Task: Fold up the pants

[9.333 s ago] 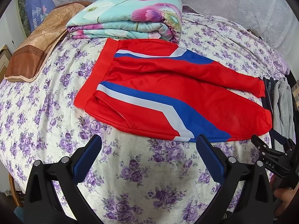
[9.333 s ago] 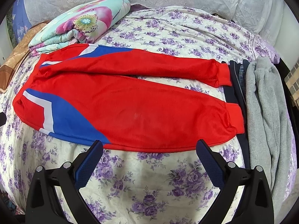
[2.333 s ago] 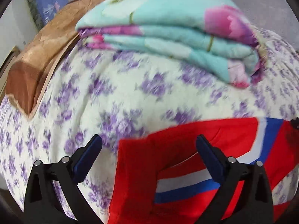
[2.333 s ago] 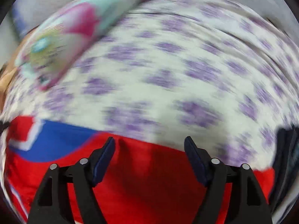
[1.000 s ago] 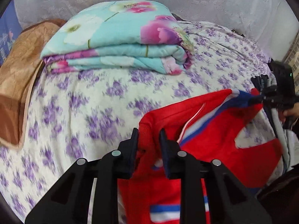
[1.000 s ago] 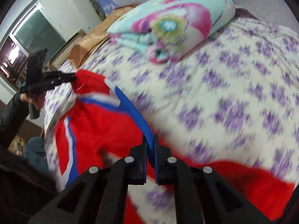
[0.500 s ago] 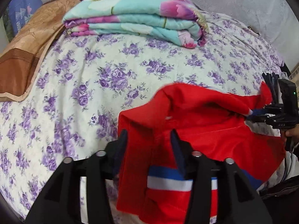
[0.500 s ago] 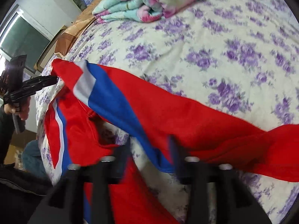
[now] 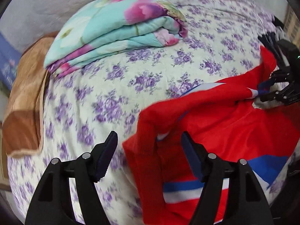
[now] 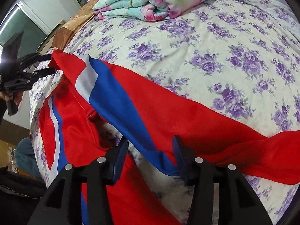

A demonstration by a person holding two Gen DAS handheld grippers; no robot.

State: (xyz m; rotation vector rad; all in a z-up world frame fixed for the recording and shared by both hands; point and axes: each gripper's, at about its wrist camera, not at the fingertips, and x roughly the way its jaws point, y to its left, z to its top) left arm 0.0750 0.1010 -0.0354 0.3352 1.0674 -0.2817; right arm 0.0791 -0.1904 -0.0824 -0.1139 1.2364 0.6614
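Two black grippers with dark blue pads hang over a bed with a cream sheet [image 9: 142,69] covered in purple flowers. The red pants [image 9: 230,123] with blue and white stripes lie bunched on the near part of the bed, one leg laid across the other. The left gripper [image 9: 149,151] has just been opening; its fingers are spread, with the red waistband between them but not squeezed. The right gripper [image 10: 151,151] has just been opening too; its fingers are apart, with the blue stripe between them. A folded teal blanket [image 9: 116,26] with pink flowers sits farther back, beside a brown pillow [image 9: 24,97].
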